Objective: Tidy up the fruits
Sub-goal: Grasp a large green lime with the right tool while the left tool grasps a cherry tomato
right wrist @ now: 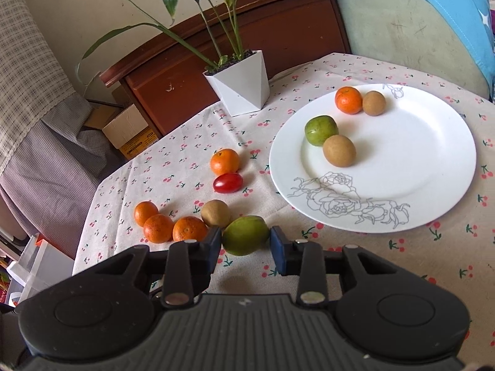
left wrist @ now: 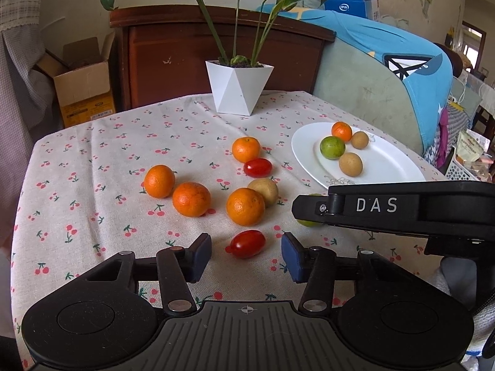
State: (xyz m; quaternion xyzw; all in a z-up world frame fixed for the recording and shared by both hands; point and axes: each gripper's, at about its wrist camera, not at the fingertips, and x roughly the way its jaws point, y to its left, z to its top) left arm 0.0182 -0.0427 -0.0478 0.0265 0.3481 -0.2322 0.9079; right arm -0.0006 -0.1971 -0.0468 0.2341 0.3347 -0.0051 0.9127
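Note:
My left gripper [left wrist: 246, 247] is open, low over the cloth, with a red cherry tomato [left wrist: 247, 243] lying between its fingers. Beyond it lie several oranges [left wrist: 191, 199], a brown fruit [left wrist: 264, 191] and a second tomato [left wrist: 257, 167]. My right gripper [right wrist: 246, 242] has its pads against both sides of a green fruit [right wrist: 246, 235] at the cloth; it shows from the side in the left wrist view [left wrist: 309, 208]. The white plate [right wrist: 433, 160] holds an orange [right wrist: 348, 100], a green fruit [right wrist: 321, 130] and two brown fruits [right wrist: 339, 150].
A white faceted pot [left wrist: 236, 88] with a tall leafy plant stands at the table's far edge. A brown cabinet [left wrist: 216, 49] and a chair with blue cloth [left wrist: 386, 61] stand behind the table. A cardboard box [left wrist: 83, 83] sits on the floor at left.

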